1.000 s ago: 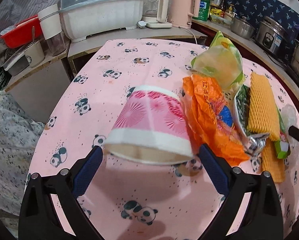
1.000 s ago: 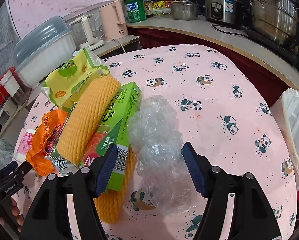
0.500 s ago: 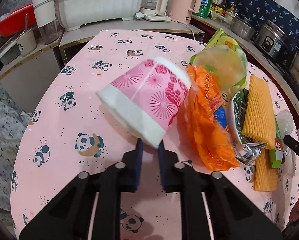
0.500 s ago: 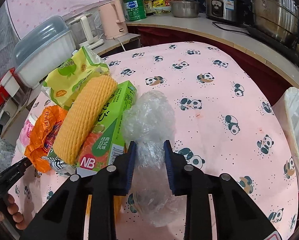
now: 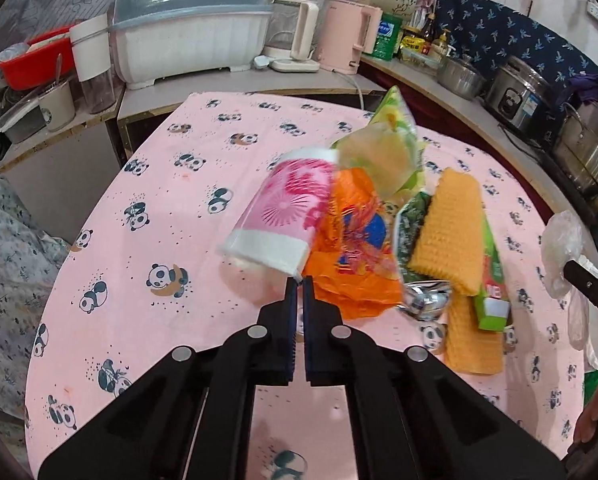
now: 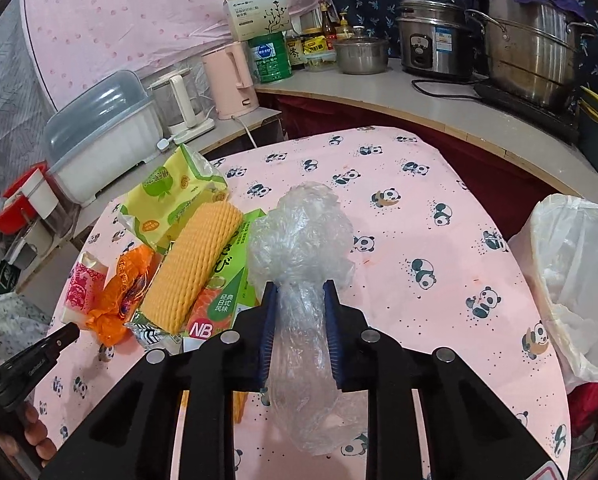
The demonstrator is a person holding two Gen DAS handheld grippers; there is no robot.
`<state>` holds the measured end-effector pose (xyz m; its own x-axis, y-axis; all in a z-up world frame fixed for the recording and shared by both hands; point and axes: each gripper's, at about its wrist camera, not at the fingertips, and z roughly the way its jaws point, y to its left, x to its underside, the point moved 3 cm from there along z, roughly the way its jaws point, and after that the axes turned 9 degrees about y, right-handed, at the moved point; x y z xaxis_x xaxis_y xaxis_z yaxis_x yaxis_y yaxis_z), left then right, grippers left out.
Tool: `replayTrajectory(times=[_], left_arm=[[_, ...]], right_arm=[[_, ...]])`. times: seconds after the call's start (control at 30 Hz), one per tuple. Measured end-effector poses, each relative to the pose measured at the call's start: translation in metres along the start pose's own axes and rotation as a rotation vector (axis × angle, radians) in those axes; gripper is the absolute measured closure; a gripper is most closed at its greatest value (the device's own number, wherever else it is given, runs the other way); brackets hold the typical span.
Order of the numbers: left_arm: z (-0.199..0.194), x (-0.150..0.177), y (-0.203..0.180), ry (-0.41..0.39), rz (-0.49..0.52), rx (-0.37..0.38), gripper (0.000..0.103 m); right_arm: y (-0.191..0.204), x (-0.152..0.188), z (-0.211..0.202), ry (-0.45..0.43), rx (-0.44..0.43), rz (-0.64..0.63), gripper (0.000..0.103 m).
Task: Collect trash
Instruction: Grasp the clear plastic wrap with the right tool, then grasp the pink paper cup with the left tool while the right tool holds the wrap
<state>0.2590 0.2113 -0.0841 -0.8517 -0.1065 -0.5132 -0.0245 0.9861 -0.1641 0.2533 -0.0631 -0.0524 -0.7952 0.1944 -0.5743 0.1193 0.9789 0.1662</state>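
Here the left tool (image 5: 299,286) sits at the lower middle of the left wrist view, its blue-padded fingers clenched on the white rim of a pink paper cup with a starburst print (image 5: 281,216). The cup tilts, its mouth toward the lower left, its base up against a crumpled orange plastic wrapper (image 5: 355,248) at the centre of the frame. Right of the wrapper lie a yellow foam mesh sleeve (image 5: 449,232) and a green cardboard box (image 5: 493,280), with a yellow-green snack bag (image 5: 387,152) above them, all on the pink panda-print tabletop (image 5: 159,208).

In the right wrist view the right tool (image 6: 299,312) fills the lower middle. A crumpled clear plastic bag (image 6: 303,240) stands between its blue pads, pinched at its narrow middle, and the jaws are closing on it; the bag bulges above the fingers and hangs below them toward the bottom of the frame. Left of it sit the foam sleeve, the green box and the orange wrapper, and the pink cup shows at the far left beside the tip of the left tool. At the right edge a bin lined with a white plastic bag (image 6: 571,280) stands open beside the tabletop. A hand (image 6: 31,436) shows at the lower left corner.
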Motion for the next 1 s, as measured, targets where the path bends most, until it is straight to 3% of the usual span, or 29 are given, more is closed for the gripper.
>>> replayTrajectory(times=[0.37, 0.6, 0.9, 0.93, 1.0], left_arm=[[-0.039, 0.003, -0.052, -0.06, 0.063, 0.059, 0.103], [-0.053, 0.018, -0.042, -0.052, 0.036, 0.091, 0.103], [-0.052, 0.044, -0.019, -0.017, 0.021, 0.042, 0.102], [-0.049, 0.045, -0.015, -0.009, 0.011, 0.032, 0.101], [-0.042, 0.047, -0.008, 0.005, -0.009, 0.014, 0.081]], right_arm=[[-0.02, 0.002, -0.039, -0.06, -0.022, 0.028, 0.082], [-0.036, 0.011, -0.047, -0.059, -0.023, 0.053, 0.082], [-0.031, 0.02, -0.043, -0.047, -0.044, 0.055, 0.082], [-0.028, 0.021, -0.041, -0.043, -0.045, 0.05, 0.082], [-0.025, 0.023, -0.038, -0.034, -0.046, 0.041, 0.082]])
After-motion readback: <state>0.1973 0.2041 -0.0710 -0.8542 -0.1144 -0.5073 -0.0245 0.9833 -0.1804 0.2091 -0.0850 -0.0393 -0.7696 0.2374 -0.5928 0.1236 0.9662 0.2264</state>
